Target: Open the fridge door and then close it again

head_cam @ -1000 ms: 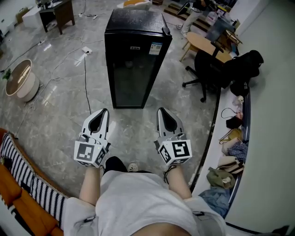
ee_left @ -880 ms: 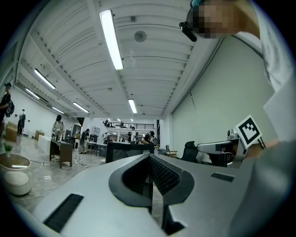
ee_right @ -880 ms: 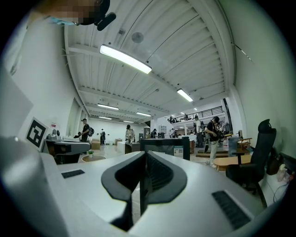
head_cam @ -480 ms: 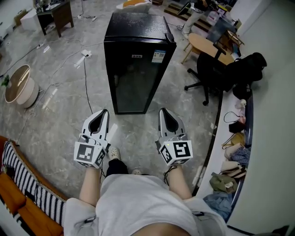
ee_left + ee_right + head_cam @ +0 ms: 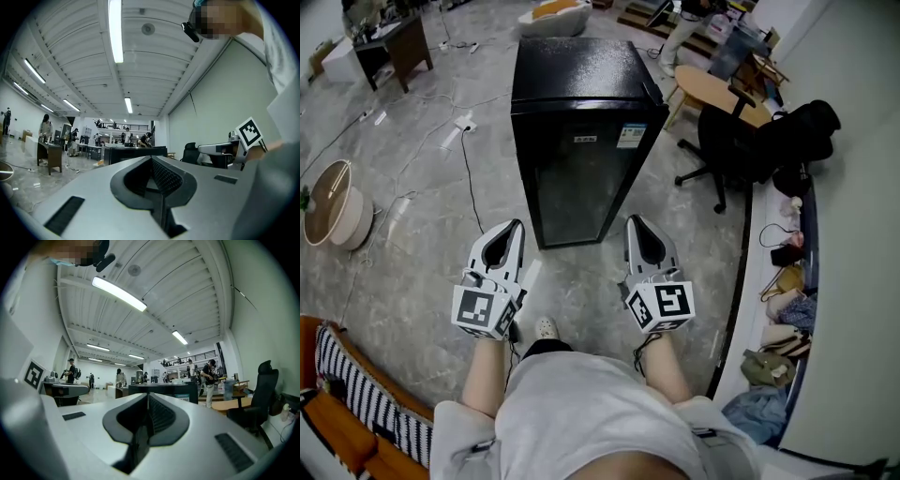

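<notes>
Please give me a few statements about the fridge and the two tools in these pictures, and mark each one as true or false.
1. The fridge has its door open. False: the door is closed.
2. The left tool and the right tool are both shut and empty. True.
3. The left tool touches the fridge. False: it is held well short of it.
4. In the head view, a black office chair stands to the right of the fridge. True.
</notes>
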The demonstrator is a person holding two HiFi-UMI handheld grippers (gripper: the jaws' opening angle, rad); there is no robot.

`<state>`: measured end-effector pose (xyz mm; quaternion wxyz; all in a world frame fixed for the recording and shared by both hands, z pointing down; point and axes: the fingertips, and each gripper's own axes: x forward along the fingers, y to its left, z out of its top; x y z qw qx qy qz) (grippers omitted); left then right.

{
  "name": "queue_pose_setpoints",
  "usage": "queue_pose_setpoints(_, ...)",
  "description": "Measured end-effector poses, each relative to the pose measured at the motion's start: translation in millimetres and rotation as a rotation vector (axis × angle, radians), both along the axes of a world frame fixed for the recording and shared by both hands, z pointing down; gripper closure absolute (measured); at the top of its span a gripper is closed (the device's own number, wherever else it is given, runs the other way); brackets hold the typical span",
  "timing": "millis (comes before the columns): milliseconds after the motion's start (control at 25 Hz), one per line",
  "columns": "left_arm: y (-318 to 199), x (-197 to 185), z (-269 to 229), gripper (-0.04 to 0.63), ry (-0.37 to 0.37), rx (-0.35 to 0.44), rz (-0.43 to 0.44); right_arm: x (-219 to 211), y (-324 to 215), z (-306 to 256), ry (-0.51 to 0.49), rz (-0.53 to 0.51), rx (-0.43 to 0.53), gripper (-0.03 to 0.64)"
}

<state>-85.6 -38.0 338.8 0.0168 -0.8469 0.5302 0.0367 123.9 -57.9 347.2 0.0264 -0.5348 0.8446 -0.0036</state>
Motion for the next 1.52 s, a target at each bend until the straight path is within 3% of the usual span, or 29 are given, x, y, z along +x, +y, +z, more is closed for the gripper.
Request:
queue_pose_setpoints(640,-70.7,-50.7,26.0,0.580,-0.020,-0.034,0.106,-46.5,-51.6,21.9,0.019,0.110,-0.034,0.592)
queue_pose_setpoints(1520,-100.9,-36.4,125.5,0.580,-0.031,-0.288,0.086,-32.1,-86.8,118.8,0.066,0.122,-0.274,0.592)
